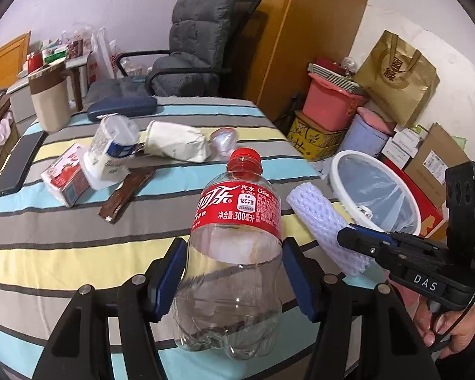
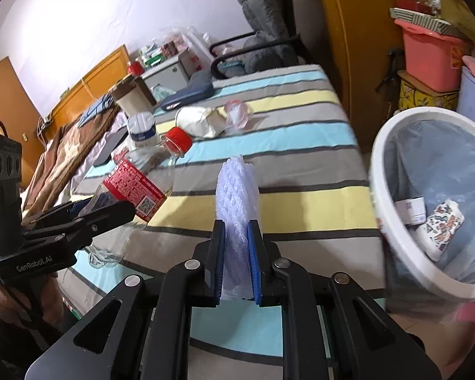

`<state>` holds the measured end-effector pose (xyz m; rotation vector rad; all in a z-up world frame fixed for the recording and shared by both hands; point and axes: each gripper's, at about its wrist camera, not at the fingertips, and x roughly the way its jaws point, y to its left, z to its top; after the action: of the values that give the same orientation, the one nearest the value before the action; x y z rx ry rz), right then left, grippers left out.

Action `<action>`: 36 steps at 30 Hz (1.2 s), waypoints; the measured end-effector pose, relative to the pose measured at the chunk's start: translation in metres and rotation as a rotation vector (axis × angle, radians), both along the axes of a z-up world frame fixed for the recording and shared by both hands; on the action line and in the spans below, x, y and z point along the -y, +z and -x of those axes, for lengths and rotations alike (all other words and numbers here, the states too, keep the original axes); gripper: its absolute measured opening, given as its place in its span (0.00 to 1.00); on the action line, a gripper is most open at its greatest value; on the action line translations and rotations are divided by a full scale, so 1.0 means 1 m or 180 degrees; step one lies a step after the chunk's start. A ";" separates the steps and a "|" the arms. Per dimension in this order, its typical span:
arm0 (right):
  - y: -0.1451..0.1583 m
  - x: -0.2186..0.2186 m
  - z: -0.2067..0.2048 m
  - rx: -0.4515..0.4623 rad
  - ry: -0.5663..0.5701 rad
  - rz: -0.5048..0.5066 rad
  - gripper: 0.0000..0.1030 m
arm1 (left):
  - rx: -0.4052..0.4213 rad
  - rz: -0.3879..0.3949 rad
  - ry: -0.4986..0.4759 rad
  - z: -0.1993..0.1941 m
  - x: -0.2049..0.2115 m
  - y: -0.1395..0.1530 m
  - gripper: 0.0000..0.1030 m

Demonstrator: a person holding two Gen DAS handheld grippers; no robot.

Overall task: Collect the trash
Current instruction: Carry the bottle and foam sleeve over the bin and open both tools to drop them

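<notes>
Left wrist view had the left gripper (image 1: 234, 281) clamped around an empty bottle (image 1: 234, 253), cap pointing far. Just right of it, the right gripper (image 2: 236, 262) was pinched tight on a foam sleeve (image 2: 236, 196), long axis running away from the jaws. Bin (image 2: 383, 158) sat further right, off the bed (image 1: 63, 240) edge, so the right hand was nearer. Cluttered bedroom, striped sheet.

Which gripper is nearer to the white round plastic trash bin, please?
Right. The right gripper, holding foam netting, is beside the bin; the left gripper holds a bottle farther away.
</notes>
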<state>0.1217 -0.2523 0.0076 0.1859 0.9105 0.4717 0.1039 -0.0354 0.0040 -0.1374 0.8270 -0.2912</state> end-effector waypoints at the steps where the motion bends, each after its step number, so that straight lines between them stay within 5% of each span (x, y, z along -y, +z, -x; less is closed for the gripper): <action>1: 0.001 0.004 0.000 0.0016 -0.0034 0.0001 0.16 | 0.0002 0.0005 -0.0028 -0.001 0.005 0.000 0.60; 36: 0.013 0.139 0.007 0.0141 -0.1302 0.0158 0.16 | 0.0109 0.0095 -0.1058 -0.056 0.185 0.010 0.60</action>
<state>0.1148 -0.3913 0.0204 0.3074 0.8139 0.0737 0.1597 -0.2205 0.0145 -0.0216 0.8105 -0.6171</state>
